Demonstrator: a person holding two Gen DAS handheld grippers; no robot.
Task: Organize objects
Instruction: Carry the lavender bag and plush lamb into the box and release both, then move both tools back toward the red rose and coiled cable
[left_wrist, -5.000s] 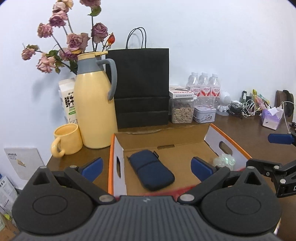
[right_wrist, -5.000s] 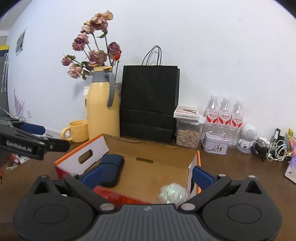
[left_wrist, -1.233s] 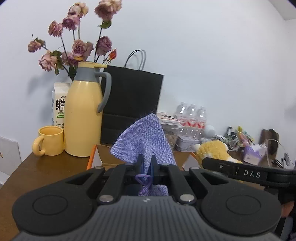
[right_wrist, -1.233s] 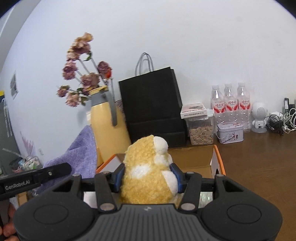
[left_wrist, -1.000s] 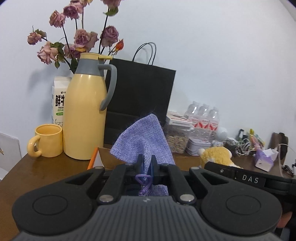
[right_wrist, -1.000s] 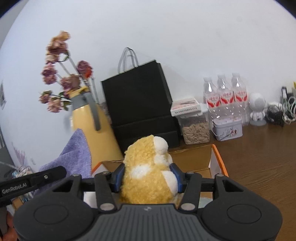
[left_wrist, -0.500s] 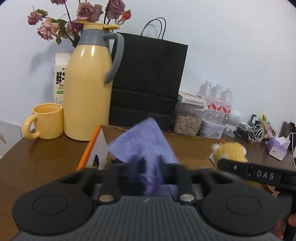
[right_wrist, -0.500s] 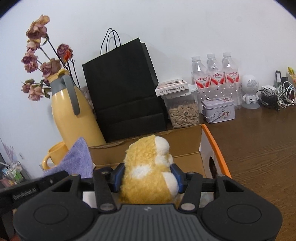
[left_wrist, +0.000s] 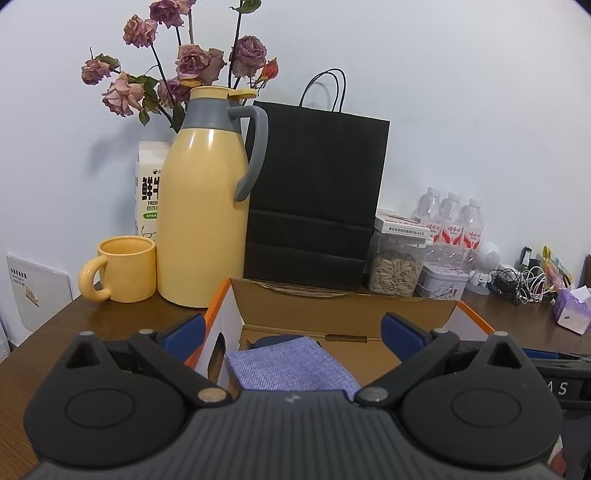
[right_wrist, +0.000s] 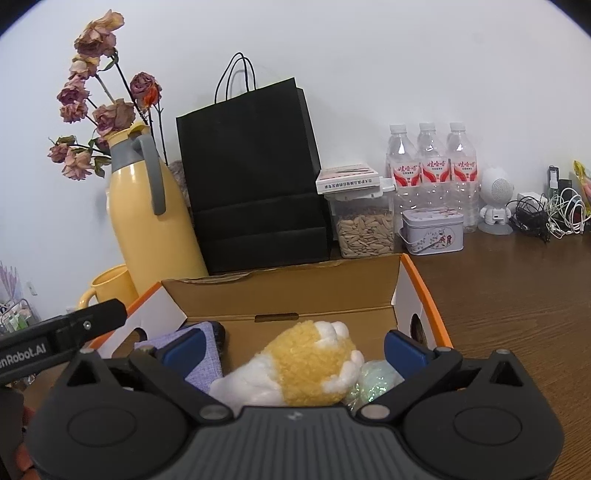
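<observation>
Both tools have let go since a second ago: the purple cloth and yellow plush toy now lie inside the cardboard box on the counter. Left tool has its jaws opening, spread wide, touching nothing, with the cloth below them. Right tool is likewise opening, wide apart, the plush lying loose between its jaws. A yellow jug stands at ten o'clock beyond the box.

Both grippers' fingers opening, empty
</observation>
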